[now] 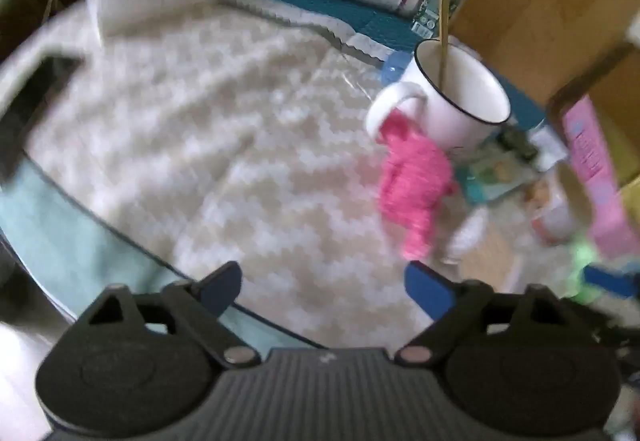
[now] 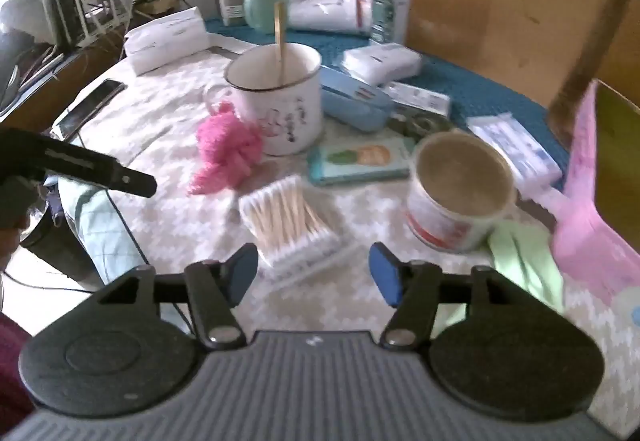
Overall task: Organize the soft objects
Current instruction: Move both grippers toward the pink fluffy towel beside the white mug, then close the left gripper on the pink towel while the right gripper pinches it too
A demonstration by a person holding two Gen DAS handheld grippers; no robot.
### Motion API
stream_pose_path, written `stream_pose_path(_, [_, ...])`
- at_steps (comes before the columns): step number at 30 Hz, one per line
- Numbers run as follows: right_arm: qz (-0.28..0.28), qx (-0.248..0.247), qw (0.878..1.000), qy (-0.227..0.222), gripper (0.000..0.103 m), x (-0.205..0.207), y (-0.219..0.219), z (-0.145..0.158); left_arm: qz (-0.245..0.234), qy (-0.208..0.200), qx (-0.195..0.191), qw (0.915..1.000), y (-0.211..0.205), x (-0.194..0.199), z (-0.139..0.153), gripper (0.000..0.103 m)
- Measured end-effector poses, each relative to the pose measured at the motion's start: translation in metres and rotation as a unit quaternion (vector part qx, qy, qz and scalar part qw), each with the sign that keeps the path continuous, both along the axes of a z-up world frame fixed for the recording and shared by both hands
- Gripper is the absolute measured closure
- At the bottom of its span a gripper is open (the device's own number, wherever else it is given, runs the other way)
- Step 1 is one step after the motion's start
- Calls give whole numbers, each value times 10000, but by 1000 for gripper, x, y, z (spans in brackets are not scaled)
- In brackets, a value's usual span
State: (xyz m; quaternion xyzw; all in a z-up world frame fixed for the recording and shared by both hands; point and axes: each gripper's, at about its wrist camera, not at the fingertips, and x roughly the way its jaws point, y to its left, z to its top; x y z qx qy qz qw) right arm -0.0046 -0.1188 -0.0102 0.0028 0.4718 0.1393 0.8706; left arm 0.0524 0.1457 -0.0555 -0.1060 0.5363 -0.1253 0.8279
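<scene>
Cluttered table (image 2: 168, 109): pink fluffy cloth (image 2: 228, 149) lies touching the near-left of the white mug (image 2: 280, 101). Probably light and limp; pinch its bunched middle. Left gripper (image 1: 324, 293) and right gripper (image 2: 314, 273) both spread, empty.

Pink fluffy cloth (image 2: 226, 149); white mug (image 2: 280, 97); beige/white zigzag tablecloth (image 1: 200, 161).

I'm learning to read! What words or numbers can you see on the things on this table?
None can be read; the pictures are too blurred.
white mug: dark marks and drawings, not legible.
white box: faint print, too small.
pink box: smeared lettering.
tin can: red label, blurred.
picture packet: only a picture shows.
white pouch: red and grey print, illegible.
</scene>
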Motion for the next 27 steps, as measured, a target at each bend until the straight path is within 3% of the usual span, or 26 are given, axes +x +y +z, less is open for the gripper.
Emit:
stream_pose_path(4, [12,40,10000,-56,39,9,8,4,-480,-482,848,9941,-18,4,16,0])
stream_pose_path(8, [112,113,9998,-139,39,16,15,4,-824,-1205,1273,9811,-33,6,38,1])
stream_pose_path(12, [230,149,9994,-222,44,21,28,3,-988,-1407,977,9802,-31,15,47,9])
stream_pose_path(16, [466,182,9986,-195,54,32,41,-6,-1002,-1422,1004,9796,-29,24,32,15])
stream_pose_path(17, [581,199,9979,-189,57,35,46,-9,-1047,-1347,958,9807,-25,28,26,21])
stream_pose_path(20, [832,280,9959,-215,57,47,60,-15,-1122,-1072,673,9856,-18,33,16,31])
stream_pose_path(24, [770,566,9954,-37,56,70,69,-28,-1505,-958,446,9829,-13,36,13,31])
stream_pose_path(27, [705,635,9954,93,49,86,75,-38,-1674,-900,369,9811,-13,39,13,31])
